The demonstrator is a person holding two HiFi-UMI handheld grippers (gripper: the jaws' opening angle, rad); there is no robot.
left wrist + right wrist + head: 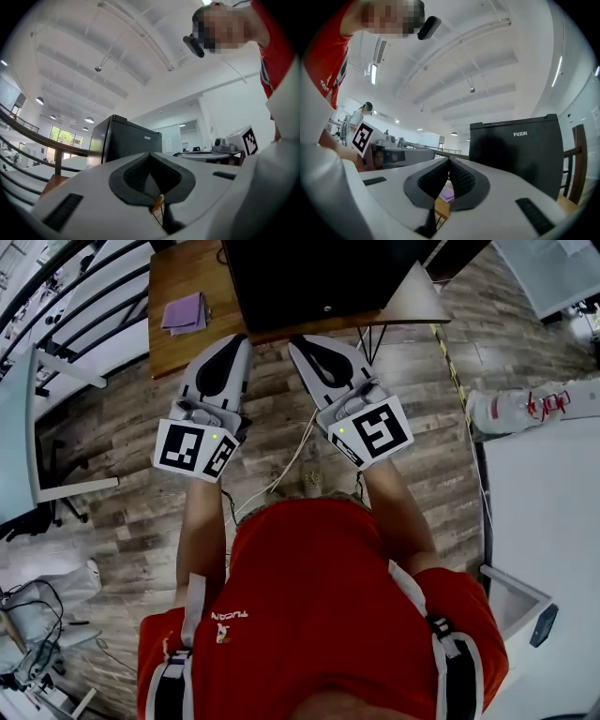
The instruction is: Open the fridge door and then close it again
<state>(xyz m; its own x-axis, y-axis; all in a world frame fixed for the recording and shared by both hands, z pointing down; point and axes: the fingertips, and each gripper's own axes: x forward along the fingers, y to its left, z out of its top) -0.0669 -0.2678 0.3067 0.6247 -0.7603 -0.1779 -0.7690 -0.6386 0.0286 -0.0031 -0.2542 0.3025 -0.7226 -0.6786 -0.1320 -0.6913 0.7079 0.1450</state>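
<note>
Left gripper [238,341] and right gripper [300,343] are both clenched with nothing in them, held side by side at the near edge of the bench [183,334]. The fridge [319,277] sits on the bench straight ahead, clear of both tips. The head view crops its far part, my gripper bodies hide its lower front, and I can't make out a handle.

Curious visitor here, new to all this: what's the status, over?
Left tool shut, empty. Right tool shut, empty. Mini fridge closed, untouched. Purple cloth lies aside.
</note>
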